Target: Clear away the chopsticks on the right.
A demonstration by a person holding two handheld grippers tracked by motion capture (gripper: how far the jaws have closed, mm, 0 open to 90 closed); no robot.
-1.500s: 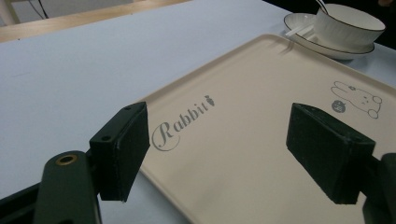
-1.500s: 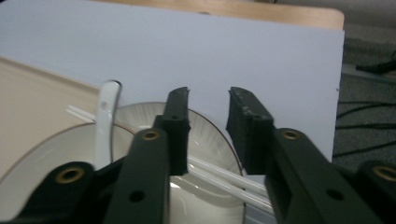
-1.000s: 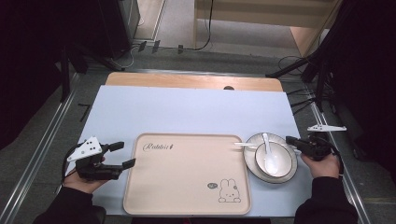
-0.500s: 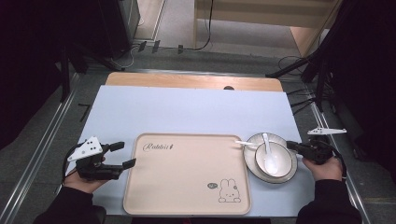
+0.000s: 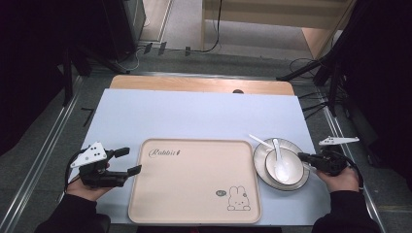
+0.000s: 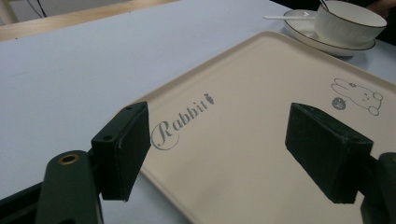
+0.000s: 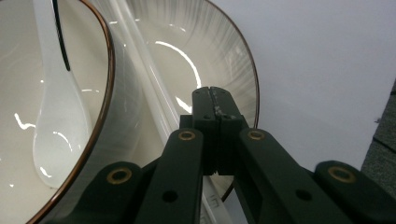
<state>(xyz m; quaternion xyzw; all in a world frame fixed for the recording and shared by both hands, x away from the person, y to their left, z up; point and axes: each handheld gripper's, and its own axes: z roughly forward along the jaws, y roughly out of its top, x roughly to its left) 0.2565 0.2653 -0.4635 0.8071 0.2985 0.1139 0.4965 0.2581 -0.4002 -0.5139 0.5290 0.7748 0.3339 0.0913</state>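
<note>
The right gripper [image 7: 215,100], jaws pressed together and holding nothing, sits over the near rim of the plate [image 5: 260,167], which lies right of the tray [image 5: 194,179] and carries a bowl [image 5: 286,166] with a spoon [image 5: 280,162]. The left gripper [image 5: 125,161] rests spread at the tray's left edge. The glazed, ribbed ware looks stiff, slippery and breakable; the thin plate rim seems the best hold.

The bench [image 5: 204,85] is wood, with a big pale blue mat [image 5: 194,116] over most of it. On the mat, near the front edge, lies a cream tray [image 5: 194,182]. A plate [image 5: 260,155] sits just beside the tray, toward the right edge.
</note>
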